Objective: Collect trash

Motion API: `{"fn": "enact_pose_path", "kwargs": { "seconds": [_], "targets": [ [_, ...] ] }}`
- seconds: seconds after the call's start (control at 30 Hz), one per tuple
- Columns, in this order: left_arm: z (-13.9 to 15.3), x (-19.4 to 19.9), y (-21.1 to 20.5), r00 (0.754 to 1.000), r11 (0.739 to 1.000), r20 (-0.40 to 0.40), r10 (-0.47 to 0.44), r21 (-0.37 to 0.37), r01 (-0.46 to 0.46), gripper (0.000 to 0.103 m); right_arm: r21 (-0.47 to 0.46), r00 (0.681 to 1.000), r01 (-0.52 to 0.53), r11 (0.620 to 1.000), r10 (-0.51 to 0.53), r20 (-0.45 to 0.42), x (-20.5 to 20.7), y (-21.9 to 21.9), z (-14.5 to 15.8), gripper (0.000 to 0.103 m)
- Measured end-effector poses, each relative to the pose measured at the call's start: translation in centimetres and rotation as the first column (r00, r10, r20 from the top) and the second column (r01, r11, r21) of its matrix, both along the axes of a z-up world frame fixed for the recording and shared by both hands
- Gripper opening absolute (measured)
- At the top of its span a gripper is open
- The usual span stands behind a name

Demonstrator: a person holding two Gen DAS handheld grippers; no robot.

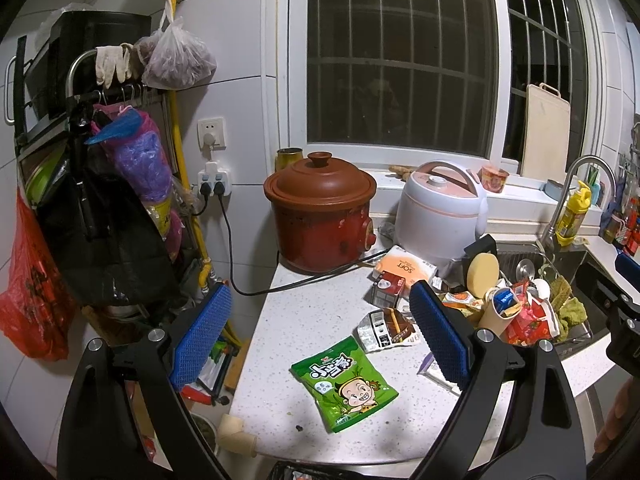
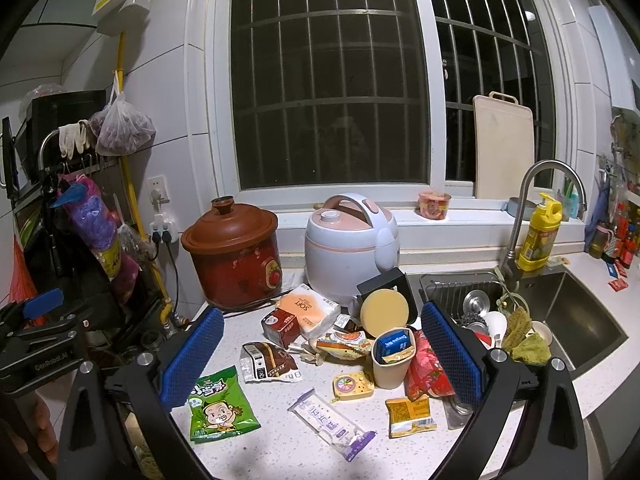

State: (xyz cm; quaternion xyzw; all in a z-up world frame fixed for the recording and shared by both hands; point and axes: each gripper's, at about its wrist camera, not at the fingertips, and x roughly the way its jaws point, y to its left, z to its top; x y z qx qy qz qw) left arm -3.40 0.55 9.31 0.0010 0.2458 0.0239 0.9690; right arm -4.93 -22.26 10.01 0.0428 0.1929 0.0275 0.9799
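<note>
Wrappers litter the speckled white counter (image 1: 304,304). A green snack packet (image 1: 344,386) (image 2: 222,406) lies nearest, between and below the pads of my open left gripper (image 1: 320,332). Beyond it lies a brown-and-white wrapper (image 1: 386,330) (image 2: 268,362). My right gripper (image 2: 320,356) is also open and holds nothing. Under it lie a purple-white wrapper (image 2: 332,424), an orange packet (image 2: 410,416), a red wrapper (image 2: 426,370), a beige cup (image 2: 392,360) stuffed with scraps and a small yellow toy (image 2: 352,386). A small red carton (image 2: 280,326) and an orange tissue pack (image 2: 306,308) lie further back.
A brown clay cooker (image 2: 234,252) and a white-pink rice cooker (image 2: 350,244) stand at the back, their cord (image 1: 288,286) crossing the counter. The sink (image 2: 576,320) with dishes, rags and a faucet (image 2: 532,208) is to the right. Hanging bags (image 1: 108,216) fill the left.
</note>
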Motion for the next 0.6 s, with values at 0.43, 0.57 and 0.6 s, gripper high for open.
{"fn": "enact_pose_path", "kwargs": {
  "seconds": [0.43, 0.57, 0.6],
  "targets": [
    [-0.64, -0.15, -0.11, 1.0, 1.0, -0.008, -0.014, -0.006, 0.014, 0.088, -0.003, 1.0, 0.005, 1.0, -0.005, -0.005, -0.48, 0.15, -0.42, 0.098],
    [-0.45, -0.13, 0.1, 1.0, 1.0, -0.015, -0.021, -0.01, 0.021, 0.088, -0.003, 1.0, 0.004, 1.0, -0.005, -0.007, -0.46, 0.14, -0.41, 0.098],
    [-0.48, -0.2, 0.1, 1.0, 1.0, -0.015, -0.021, -0.01, 0.021, 0.088, -0.003, 1.0, 0.005, 1.0, -0.005, -0.007, -0.45, 0.15, -0.4, 0.098]
  ]
}}
